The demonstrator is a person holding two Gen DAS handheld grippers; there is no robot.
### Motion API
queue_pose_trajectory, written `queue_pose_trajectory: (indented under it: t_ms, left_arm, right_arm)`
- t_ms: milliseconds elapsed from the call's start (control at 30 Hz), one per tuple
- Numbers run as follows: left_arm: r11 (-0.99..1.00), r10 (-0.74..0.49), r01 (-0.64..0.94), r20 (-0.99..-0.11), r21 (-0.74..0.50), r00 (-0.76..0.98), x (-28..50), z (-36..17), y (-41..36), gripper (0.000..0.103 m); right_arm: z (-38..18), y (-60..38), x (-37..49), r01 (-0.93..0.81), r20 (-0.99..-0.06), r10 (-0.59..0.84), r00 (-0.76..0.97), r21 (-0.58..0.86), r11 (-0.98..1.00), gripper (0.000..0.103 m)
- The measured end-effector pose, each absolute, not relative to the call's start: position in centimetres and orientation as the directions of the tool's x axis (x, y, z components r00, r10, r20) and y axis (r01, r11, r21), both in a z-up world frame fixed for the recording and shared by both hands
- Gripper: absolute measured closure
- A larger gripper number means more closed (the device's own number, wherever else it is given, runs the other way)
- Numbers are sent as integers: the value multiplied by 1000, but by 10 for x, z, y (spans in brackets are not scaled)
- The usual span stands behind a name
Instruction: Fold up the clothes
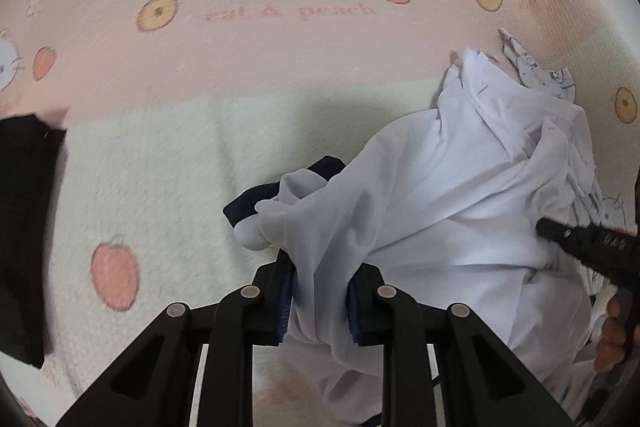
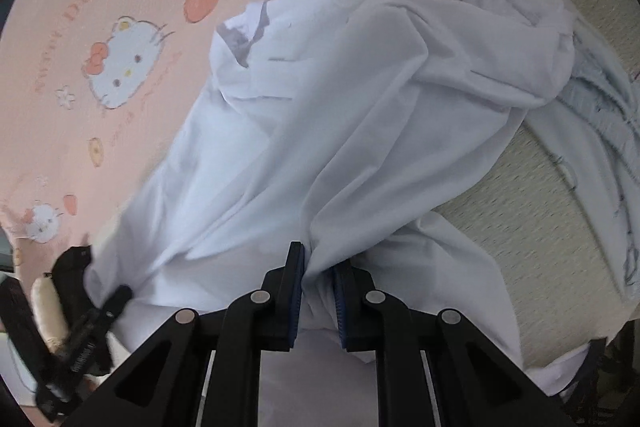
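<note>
Across the centre of both views, the white shirt [image 1: 440,195] hangs bunched above the cartoon-cat blanket [image 1: 280,47], left gripper [image 1: 320,301] and right gripper [image 2: 319,301] each clamped on its fabric; light, limp cloth, best held at hems.

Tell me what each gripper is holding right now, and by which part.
Both hold the white garment: the left gripper pinches bunched fabric near a navy-trimmed edge, and the right gripper pinches a fold of plain white fabric.

Pink blanket [image 1: 280,59] print reads "cat & peach" under the cat face, upper centre of left view. Right view, upper left, blanket [image 2: 60,131] reads "Sweet Dream"; smaller script beside it unreadable.
</note>
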State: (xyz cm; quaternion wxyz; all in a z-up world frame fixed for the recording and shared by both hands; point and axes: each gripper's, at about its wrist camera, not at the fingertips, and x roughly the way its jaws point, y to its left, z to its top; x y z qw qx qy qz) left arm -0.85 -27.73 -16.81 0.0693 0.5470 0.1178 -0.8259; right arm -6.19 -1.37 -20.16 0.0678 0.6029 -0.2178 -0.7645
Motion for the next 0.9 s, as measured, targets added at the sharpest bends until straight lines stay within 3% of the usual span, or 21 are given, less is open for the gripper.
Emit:
queue_pose_trajectory:
  t_ms: [500,900]
  left_arm:
    - [-920,66,324,-901,-222,-429,48,-162,-337,83]
    - [-875,81,398,-893,-277,-443,114,-167,-377,83]
  right_arm:
    - [-209,-118,-109,-3,-878,-448,-169,455,-891,90]
    - [-197,-153,-76,217,-885,-449,-124,417,-882,90]
